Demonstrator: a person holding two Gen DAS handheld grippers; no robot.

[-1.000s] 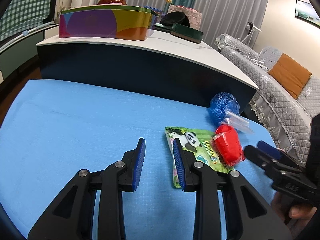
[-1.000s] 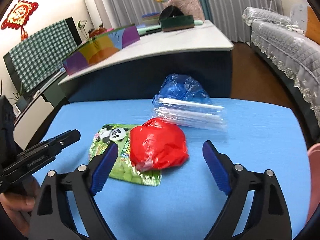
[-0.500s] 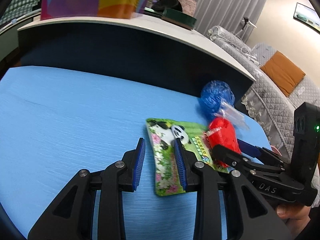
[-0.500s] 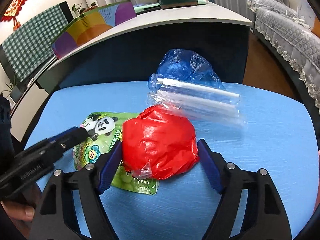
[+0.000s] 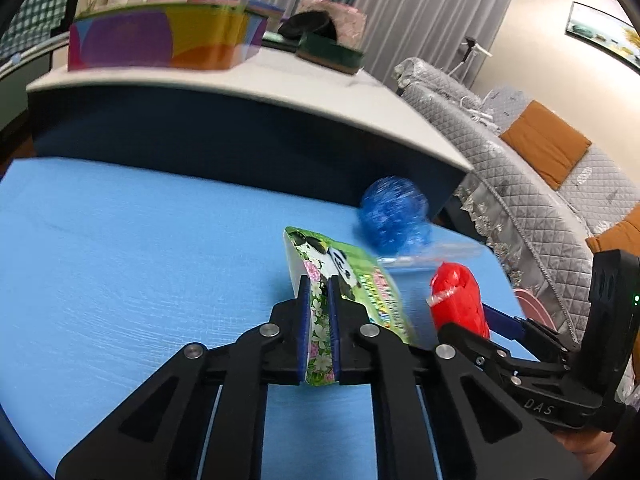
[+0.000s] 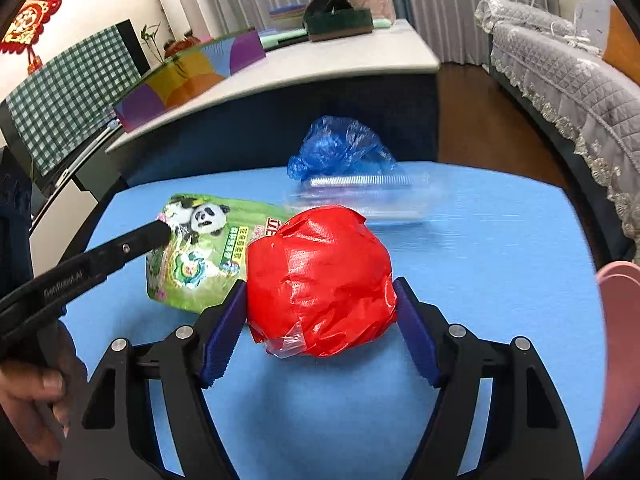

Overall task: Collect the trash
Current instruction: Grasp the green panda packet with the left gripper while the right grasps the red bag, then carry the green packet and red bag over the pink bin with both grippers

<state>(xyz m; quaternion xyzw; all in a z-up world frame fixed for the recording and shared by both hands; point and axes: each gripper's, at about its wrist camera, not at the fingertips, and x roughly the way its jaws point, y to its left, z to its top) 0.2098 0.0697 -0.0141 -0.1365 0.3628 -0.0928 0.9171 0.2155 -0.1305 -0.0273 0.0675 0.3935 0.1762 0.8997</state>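
My left gripper (image 5: 319, 322) is shut on the edge of a green panda snack wrapper (image 5: 352, 280), lifting it off the blue table (image 5: 140, 260). The wrapper also shows in the right wrist view (image 6: 200, 256). My right gripper (image 6: 320, 320) is shut on a crumpled red plastic ball (image 6: 320, 280), its pads pressing both sides; the ball also shows in the left wrist view (image 5: 458, 300). A crumpled blue plastic bag (image 6: 340, 148) and a clear plastic sleeve (image 6: 360, 196) lie behind on the table.
A dark counter (image 5: 240, 92) with a colourful box (image 5: 160, 40) stands behind the blue table. A grey quilted sofa (image 5: 540, 184) is to the right. A pink object (image 6: 616, 320) sits at the table's right edge.
My left gripper has shut on the panda wrapper and raised its edge. My right gripper has closed in on the red ball and grips it.
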